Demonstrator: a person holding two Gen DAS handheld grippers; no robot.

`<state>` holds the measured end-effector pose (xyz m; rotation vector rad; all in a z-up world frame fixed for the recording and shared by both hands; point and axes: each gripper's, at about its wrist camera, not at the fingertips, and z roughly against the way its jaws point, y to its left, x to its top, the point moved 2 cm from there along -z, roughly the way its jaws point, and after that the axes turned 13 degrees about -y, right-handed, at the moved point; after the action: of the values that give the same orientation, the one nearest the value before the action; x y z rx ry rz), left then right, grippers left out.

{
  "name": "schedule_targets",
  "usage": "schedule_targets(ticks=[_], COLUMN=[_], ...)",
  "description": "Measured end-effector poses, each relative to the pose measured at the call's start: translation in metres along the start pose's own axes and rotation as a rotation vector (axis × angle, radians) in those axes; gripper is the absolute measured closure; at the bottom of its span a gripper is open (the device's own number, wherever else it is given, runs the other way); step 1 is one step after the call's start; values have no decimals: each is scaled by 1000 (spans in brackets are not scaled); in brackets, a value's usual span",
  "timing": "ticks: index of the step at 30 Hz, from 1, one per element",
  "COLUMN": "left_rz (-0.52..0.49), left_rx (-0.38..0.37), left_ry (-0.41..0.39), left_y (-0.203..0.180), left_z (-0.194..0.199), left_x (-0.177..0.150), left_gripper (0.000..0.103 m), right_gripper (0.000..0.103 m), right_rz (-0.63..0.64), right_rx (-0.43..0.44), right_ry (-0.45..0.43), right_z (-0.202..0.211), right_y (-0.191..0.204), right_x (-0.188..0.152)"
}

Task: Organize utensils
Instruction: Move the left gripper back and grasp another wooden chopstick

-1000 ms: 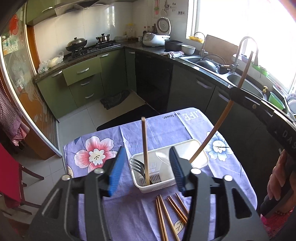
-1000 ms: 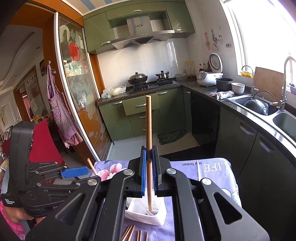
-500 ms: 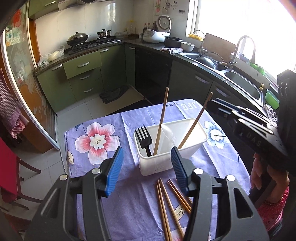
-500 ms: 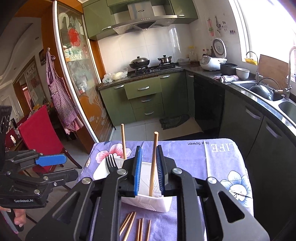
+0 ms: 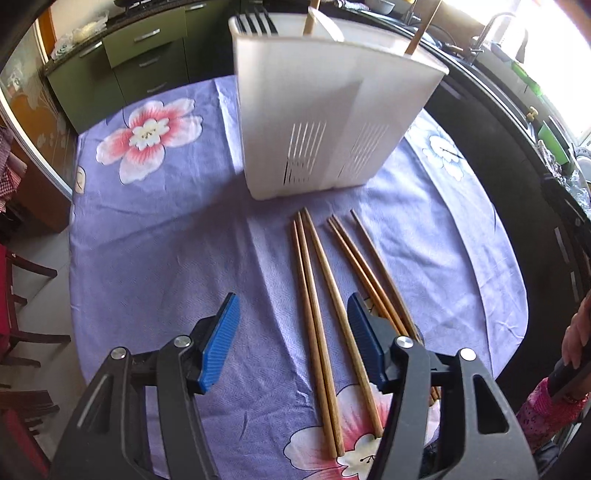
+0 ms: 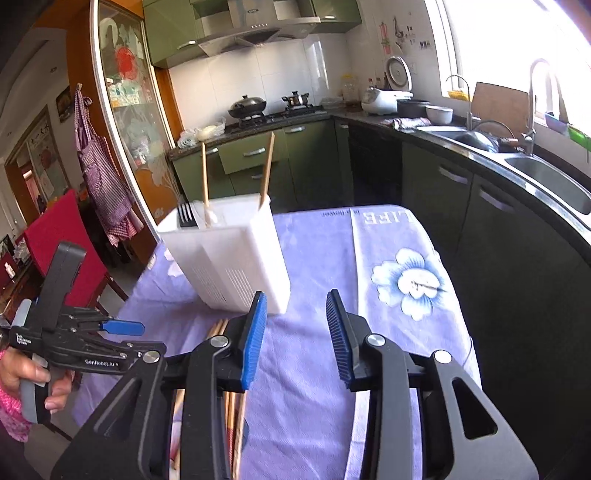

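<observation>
Left gripper (image 5: 293, 339) tilts steeply down, jaws opening, nothing pressed between its pads. Right gripper (image 6: 297, 338) slants down, jaws opening, empty.

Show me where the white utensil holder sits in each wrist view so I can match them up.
Left wrist: the white utensil holder fills the top centre, just beyond the loose chopsticks on the cloth.
Right wrist: it stands left of centre, beyond the left finger's blue pad.
Shared landmark: the black fork standing in the holder's left end in both views.

White utensil holder (image 5: 325, 122), brown chopsticks (image 5: 314, 295), purple flowered tablecloth (image 5: 166, 229).
</observation>
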<state>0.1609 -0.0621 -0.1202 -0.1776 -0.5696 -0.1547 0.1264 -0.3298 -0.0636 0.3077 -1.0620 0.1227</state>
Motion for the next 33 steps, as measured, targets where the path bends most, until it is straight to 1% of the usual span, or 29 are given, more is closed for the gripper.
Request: schedule_targets(ticks=[1,3,5,8,11,14,18,21,23,25,30,33], left_rz=[-7,-19,-17,-24,-35,-44,-60,-76,-84,-105,-112,-105], left_rx=[8,17,25,43,55,49,62,72,74,82,74,77], left_ry=[17,38,46,59,69,79,82,92,102,97,99,104], left_y=[0,-2,-1,-1,0,-3,-5,-9,-12,-18,-27,-24], left_z=[-8,-20,-27,-36,-42,-45,-49,-53,-57,-58,-60,-60], left_x=[-4,-9,-8,-7,-5,-5,-5,-5,-7,-8,-11,-11], left_gripper=[55,63,64,70,73,74,74,78,81,82,83,90], right_gripper=[69,69,69,69,69,69,69,69,66,66,66,66], right_rz=[-13,-33,-42,-61,-83,-101,-122,-132,-143,-147,-143,-133], right_rx=[5,13,23,39,48,53,61,70,76,78,81,83], right_ry=[27,65,93,109,112,113,122,132,135,139,148,160], right_z=[-4,-10,-16,-22,-25,-27,-30,-32,-33,-34,-36,-39], right_y=[-3,-7,-7,-6,-7,-7,-8,-7,-8,-8,-5,-2], right_x=[-11,-28,-41,-51,-52,-50,-51,-53,-55,-57,-58,-58])
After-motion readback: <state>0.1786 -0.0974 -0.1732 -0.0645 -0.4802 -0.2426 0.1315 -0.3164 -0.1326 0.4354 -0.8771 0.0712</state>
